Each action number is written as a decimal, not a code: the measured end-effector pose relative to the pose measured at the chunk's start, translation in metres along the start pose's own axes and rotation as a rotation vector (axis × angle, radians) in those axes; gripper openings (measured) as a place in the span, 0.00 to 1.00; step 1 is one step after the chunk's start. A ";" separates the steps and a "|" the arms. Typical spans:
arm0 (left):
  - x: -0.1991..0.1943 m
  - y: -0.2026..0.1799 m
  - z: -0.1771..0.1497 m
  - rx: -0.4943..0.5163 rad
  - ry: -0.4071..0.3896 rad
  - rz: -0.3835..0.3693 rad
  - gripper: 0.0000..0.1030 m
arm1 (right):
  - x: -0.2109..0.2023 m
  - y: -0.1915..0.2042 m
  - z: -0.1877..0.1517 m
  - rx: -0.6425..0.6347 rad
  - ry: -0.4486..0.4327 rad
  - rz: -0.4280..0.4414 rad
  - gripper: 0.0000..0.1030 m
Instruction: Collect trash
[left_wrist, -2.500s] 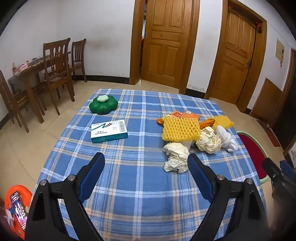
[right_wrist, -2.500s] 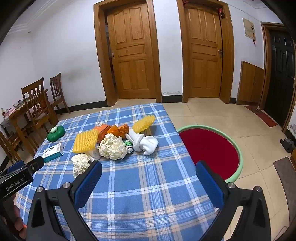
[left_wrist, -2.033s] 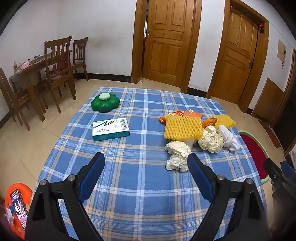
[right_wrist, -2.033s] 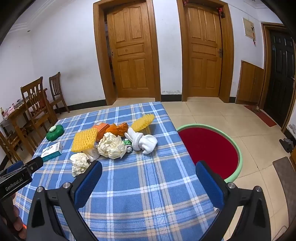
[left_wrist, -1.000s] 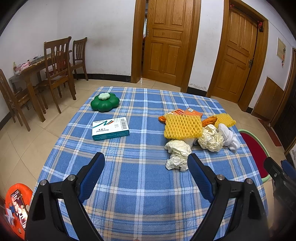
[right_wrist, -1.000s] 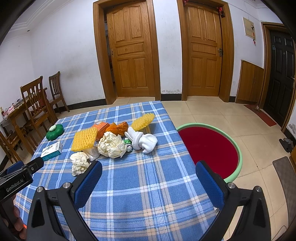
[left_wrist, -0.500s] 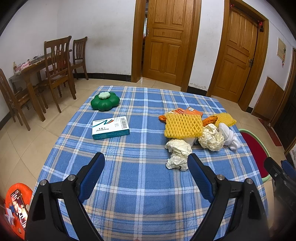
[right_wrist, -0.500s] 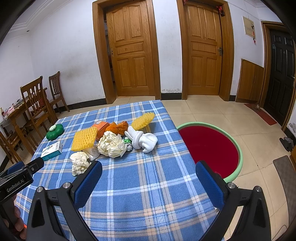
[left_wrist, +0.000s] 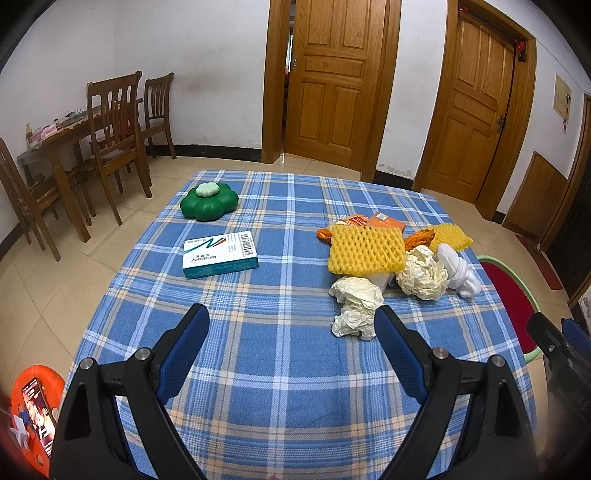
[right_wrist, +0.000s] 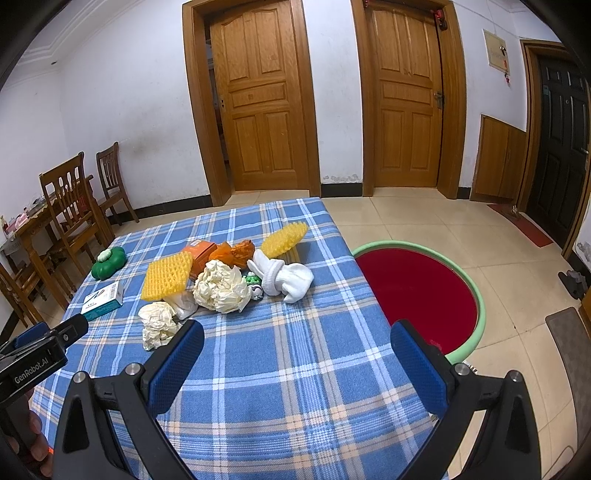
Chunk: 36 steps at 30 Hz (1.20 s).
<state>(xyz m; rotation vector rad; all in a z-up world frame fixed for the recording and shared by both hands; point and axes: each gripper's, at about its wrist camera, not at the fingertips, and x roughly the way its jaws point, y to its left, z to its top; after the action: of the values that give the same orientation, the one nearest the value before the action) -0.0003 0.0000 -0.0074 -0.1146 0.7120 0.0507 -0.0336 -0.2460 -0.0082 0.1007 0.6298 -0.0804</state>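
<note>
A heap of trash lies on the blue plaid tablecloth (left_wrist: 258, 354): a yellow foam net (left_wrist: 364, 250), two crumpled paper balls (left_wrist: 356, 304) (right_wrist: 221, 288), orange wrappers (right_wrist: 225, 253), a second yellow net (right_wrist: 284, 236) and a white sock-like bundle (right_wrist: 286, 277). My left gripper (left_wrist: 291, 330) hovers open above the cloth, its right fingertip beside the nearer paper ball. My right gripper (right_wrist: 295, 339) is open too, short of the heap with nothing between its fingers. A red basin with a green rim (right_wrist: 476, 295) stands on the floor to the right of the table.
A teal and white box (left_wrist: 219, 254) and a green flower-shaped container (left_wrist: 208, 203) lie on the table's left part. Wooden chairs and a side table (left_wrist: 107, 136) stand at far left. An orange stool holding a phone (left_wrist: 35, 398) is at lower left. Two wooden doors (right_wrist: 406, 110) are behind.
Both grippers have stayed open and almost still; the left view has risen and drifted very slightly. Nothing on the table has moved.
</note>
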 end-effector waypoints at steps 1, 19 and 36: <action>0.001 0.000 -0.001 0.001 0.001 0.000 0.88 | 0.000 0.000 0.001 -0.001 0.000 0.000 1.00; 0.023 -0.005 -0.001 0.046 0.045 -0.025 0.88 | 0.020 -0.010 -0.008 0.034 0.047 0.025 1.00; 0.095 -0.042 0.007 0.125 0.187 -0.154 0.63 | 0.081 -0.023 0.020 0.066 0.134 0.092 0.94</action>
<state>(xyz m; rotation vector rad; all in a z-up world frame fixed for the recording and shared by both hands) 0.0793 -0.0402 -0.0603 -0.0546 0.8886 -0.1537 0.0410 -0.2744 -0.0417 0.1998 0.7558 -0.0049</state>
